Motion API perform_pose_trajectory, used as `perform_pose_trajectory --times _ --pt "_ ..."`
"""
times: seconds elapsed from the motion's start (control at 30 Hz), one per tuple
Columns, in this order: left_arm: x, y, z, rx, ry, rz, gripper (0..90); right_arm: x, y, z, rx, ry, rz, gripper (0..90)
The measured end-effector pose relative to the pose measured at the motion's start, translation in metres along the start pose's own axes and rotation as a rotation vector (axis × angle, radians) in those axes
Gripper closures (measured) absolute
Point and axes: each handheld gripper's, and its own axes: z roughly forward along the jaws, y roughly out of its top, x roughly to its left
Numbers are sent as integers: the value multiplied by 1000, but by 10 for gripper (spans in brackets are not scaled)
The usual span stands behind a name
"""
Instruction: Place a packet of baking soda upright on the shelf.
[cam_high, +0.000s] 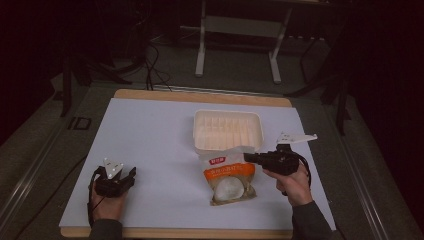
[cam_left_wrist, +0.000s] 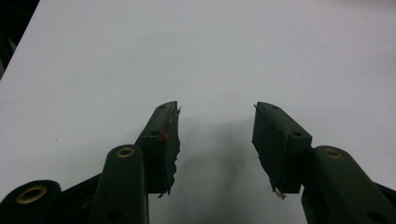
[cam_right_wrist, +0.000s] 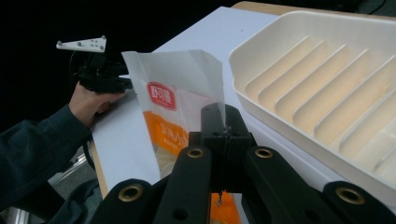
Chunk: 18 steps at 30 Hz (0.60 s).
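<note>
A dim room surrounds the white-covered bench. The right tongs pinch the snack bag by its top corner, beside the ribbed tray, which lies just beyond. The left tongs rest spread, well apart.

The left gripper rests low in the person's left hand (jaws spread apart), while the right gripper is clamped tight, raised.

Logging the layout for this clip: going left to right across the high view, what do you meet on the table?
left gripper → snack bag → right gripper, shut on the bag's top corner. The white tray sits behind the bag, overlapping it in the order.
</note>
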Motion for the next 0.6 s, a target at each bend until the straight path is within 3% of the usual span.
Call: perform_pose_trajectory --times 0.6 --pt "0 0 0 3 1 3 505 5 20 -12 -42 -76 8 900"
